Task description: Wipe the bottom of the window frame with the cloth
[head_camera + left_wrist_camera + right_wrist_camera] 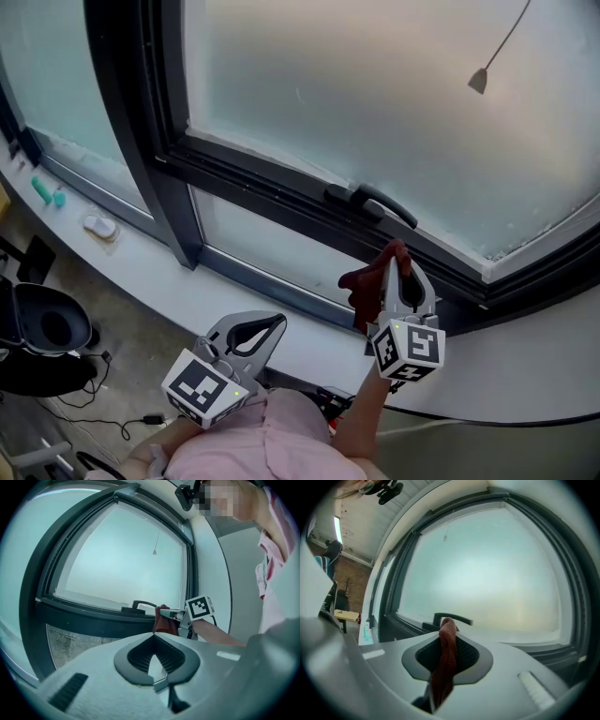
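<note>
My right gripper (401, 253) is shut on a dark red cloth (367, 281), which hangs down from its jaws. It is held up close to the dark bottom rail of the window frame (272, 183), just right of and below the black window handle (375, 202). In the right gripper view the cloth (444, 667) runs up between the jaws, with the handle (452, 618) right behind its tip. My left gripper (276, 322) hangs lower, over the white sill, with its tips together and nothing between them. The left gripper view shows the cloth (165, 623) by the handle (140, 604).
A white sill (141, 262) runs under the window, carrying a teal item (45, 190) and a small white object (98, 226) at the far left. A black round seat or bin (47, 323) and cables lie on the floor below. A blind cord pull (479, 81) hangs in front of the glass.
</note>
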Demonstrator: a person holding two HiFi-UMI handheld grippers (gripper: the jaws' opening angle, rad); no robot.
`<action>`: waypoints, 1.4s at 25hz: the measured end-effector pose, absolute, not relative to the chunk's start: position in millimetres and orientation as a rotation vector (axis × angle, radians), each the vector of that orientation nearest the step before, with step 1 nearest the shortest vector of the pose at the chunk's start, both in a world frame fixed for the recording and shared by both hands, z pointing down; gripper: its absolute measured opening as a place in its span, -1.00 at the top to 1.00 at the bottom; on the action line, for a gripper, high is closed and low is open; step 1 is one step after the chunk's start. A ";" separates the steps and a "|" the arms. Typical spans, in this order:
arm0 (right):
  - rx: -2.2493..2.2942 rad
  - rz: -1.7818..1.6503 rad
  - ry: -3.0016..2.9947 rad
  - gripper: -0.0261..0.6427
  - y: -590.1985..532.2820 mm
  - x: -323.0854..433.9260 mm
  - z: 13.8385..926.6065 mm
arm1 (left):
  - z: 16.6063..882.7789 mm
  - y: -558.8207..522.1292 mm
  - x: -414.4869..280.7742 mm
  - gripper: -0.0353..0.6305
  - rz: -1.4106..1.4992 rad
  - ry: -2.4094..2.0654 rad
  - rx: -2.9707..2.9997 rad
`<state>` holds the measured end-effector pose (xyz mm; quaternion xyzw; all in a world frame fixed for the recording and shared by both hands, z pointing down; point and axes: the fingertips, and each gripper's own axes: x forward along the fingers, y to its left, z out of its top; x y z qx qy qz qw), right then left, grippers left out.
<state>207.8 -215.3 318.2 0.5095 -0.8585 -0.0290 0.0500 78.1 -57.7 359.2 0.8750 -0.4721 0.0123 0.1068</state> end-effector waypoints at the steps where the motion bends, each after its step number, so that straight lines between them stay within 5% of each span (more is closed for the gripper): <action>1: 1.501 -0.101 -2.623 0.77 -214.3 190.0 320.9 | 359.6 -56.9 73.9 0.90 0.037 -1.401 2.566; 9: 1.291 -0.146 -2.590 0.77 -229.3 109.5 355.2 | 357.5 -54.2 41.1 0.90 0.012 -1.496 2.506; 35: 1.313 -0.230 -2.516 0.78 -231.2 130.7 358.4 | 351.5 -51.9 48.7 0.90 -0.008 -1.505 2.532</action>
